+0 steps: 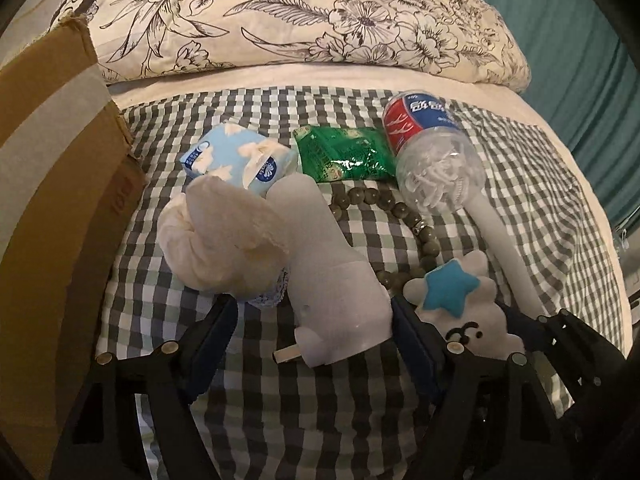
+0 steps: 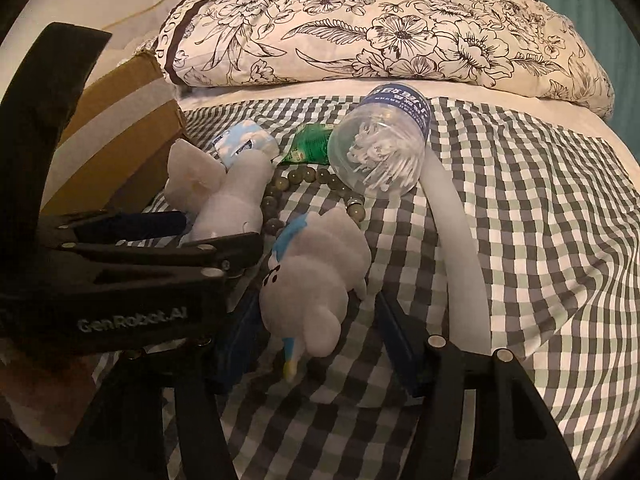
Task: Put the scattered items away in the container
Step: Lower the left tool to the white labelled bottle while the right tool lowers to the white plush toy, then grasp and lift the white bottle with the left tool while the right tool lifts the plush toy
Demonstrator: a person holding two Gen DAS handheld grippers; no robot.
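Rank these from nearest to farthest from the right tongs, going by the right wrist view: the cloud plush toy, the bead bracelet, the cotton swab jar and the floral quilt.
1. Cloud plush toy, lying between the open right tongs.
2. Bead bracelet, just beyond the toy, centre.
3. Cotton swab jar, on its side, farther back and slightly right.
4. Floral quilt, bunched across the back.

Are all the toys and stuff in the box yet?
Not yet. Nothing shows inside the cardboard box. The left gripper is open around the white plush toy; the right gripper is open around the star plush. The tissue pack, green packet, beads and bottle wait on the bed.
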